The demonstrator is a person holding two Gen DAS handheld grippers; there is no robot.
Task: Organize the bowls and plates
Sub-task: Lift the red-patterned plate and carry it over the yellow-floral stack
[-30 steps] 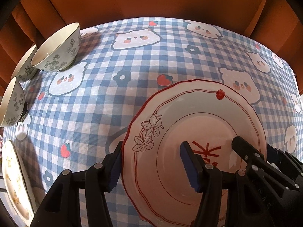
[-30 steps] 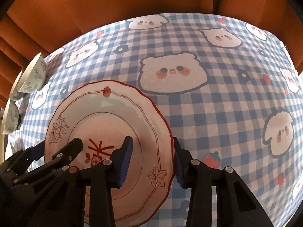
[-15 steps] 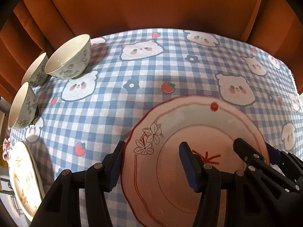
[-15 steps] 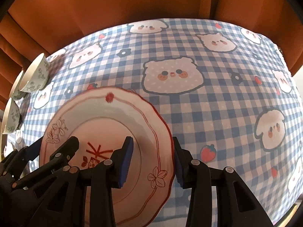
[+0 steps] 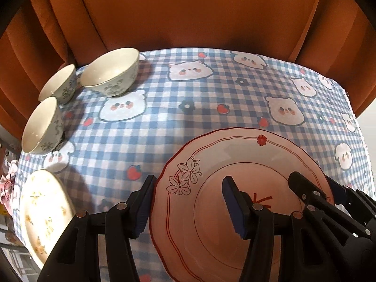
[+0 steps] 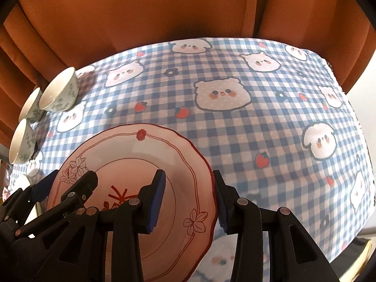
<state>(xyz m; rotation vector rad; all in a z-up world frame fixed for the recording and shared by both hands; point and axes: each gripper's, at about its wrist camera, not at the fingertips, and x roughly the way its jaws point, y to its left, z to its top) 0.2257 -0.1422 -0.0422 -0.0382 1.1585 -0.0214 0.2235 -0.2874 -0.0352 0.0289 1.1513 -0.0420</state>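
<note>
Both grippers' jaws, left gripper [image 5: 189,202] and right gripper [image 6: 188,197], pinching opposite rims of the pink plate [image 5: 246,164]. Left of it, only in left view: floral plate [image 5: 42,213], edge cropped.

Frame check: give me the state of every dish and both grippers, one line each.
Pink plate: held at both rims, lifted off the cloth.
Left gripper: fingers straddle the plate's left rim.
Right gripper: fingers straddle its right rim.
Three bowls: upright, empty.
Yellow-flowered plate: flat on tablecloth.
</note>
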